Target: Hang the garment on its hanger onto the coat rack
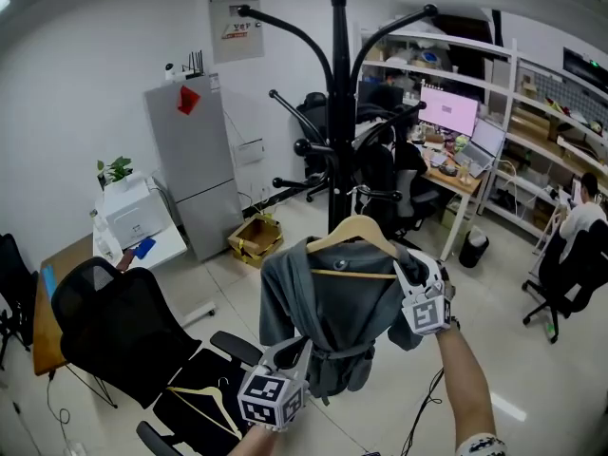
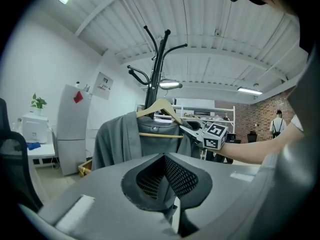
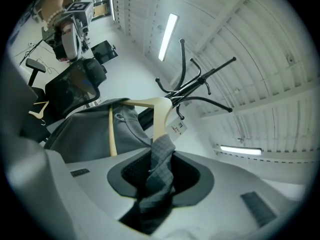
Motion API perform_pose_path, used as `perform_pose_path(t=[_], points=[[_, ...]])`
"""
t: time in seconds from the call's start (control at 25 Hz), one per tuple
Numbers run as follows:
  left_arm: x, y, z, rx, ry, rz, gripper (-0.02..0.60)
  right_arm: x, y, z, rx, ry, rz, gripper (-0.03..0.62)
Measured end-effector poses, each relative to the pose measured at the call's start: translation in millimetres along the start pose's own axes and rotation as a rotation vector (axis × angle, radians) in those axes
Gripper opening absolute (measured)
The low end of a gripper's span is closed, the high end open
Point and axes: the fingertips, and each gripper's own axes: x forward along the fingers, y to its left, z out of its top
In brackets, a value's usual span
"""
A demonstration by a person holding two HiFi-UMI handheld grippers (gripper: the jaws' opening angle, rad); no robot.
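Observation:
A grey garment hangs on a wooden hanger, held up just in front of the black coat rack. The hook sits close to the pole, below the rack's upper arms. My right gripper is shut on the grey fabric at the hanger's right shoulder; in the right gripper view a fold fills the jaws, with the hanger arm just beyond. My left gripper is low, at the garment's bottom edge. Its pads are closed together, and a fold of the fabric seems pinched below them.
A black office chair stands at lower left, a spare hanger on its seat. A grey fridge, a white printer and a cardboard box line the back. Desks with a pink monitor and a seated person are on the right.

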Motion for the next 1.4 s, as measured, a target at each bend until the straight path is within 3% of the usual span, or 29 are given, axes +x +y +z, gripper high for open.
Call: perform_pose_path(t=[0.28, 0.52, 0.72, 0.84, 0.92, 1.04, 1.16, 1.4], points=[[-2.9, 8.8, -3.2, -0.029, -0.005, 0.005, -0.008, 2.0, 1.3, -10.0, 0.052, 0.021, -0.015, 0.14], [-7.1, 10.5, 4.0, -0.059, -0.014, -0.029, -0.008, 3.0, -5.1, -1.5, 0.206, 0.061, -0.061, 0.207], [-16.1, 17.1, 13.8, -0.057, -0.038, -0.076, -0.008, -36.8, -14.1, 51.9, 0.229, 0.044, -0.152, 0.207], [-24.6, 27.5, 19.5, -0.055, -0.048, -0.105, -0.008, -69.4, 2.9, 96.0, 0.294, 0.027, -0.182, 0.207], [-31.3, 30.7, 23.6, -0.05, -0.053, -0.127, -0.008, -90.1, 23.2, 112.1, 0.393, 0.071, -0.188, 0.206], [-43.8, 30.9, 22.0, -0.049, -0.048, -0.158, -0.008, -118.6, 70.1, 115.1, 0.658, 0.224, -0.162, 0.133], [-56.1, 28.2, 11.1, -0.05, -0.028, -0.18, -0.008, -148.4, 115.5, 130.1, 0.885, 0.311, -0.141, 0.002], [-82.9, 17.8, -13.5, -0.084, 0.011, -0.228, -0.008, -195.8, 162.8, 159.0, 1.07, 0.403, -0.182, 0.0]])
